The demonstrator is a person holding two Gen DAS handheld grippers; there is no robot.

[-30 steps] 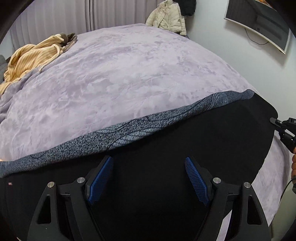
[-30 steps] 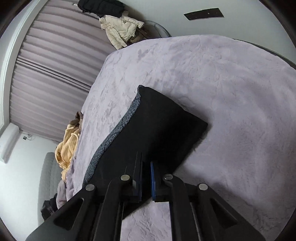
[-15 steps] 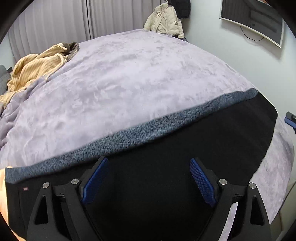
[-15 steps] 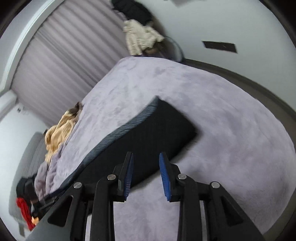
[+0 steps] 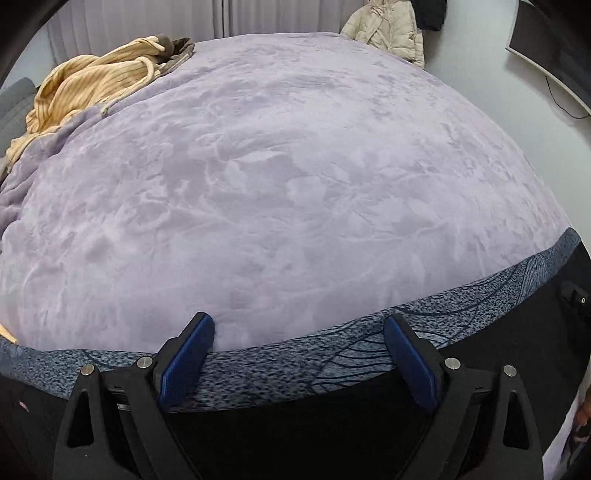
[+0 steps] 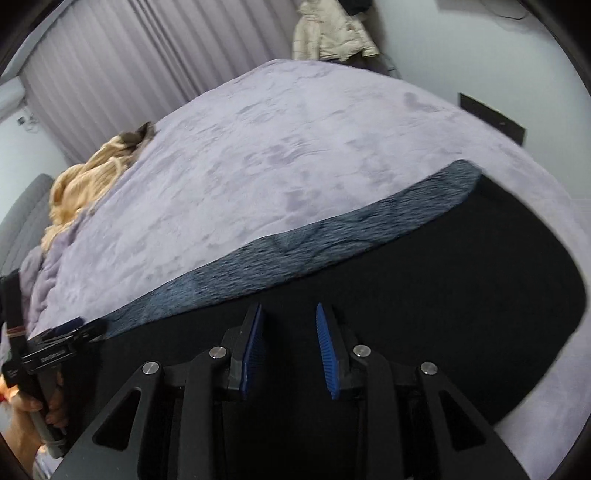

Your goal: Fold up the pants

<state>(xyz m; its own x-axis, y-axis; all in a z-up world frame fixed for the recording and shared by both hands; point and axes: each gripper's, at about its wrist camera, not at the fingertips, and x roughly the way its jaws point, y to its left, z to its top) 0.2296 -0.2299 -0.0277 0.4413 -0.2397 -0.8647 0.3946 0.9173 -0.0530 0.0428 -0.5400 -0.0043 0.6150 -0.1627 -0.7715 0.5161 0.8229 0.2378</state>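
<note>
My two tongs are hovering free over the folded black pants on the bed.

My left gripper (image 5: 299, 354) is spreading its jaws wider, with nothing pinched between the blue pads (image 5: 183, 363); they are straddling the speckled grey-blue band (image 5: 369, 350) along the far edge of the pants (image 5: 314, 435). My right gripper (image 6: 288, 347) is standing part open, its pads gripping nothing, above the black cloth. The pants are lying flat under both tongs, near the closest edge of the lilac blanket (image 5: 277, 184). Beyond, far to the left, a yellow striped garment (image 5: 88, 88) is lying crumpled; a cream jacket (image 6: 332, 33) is hanging by the wall.
</note>
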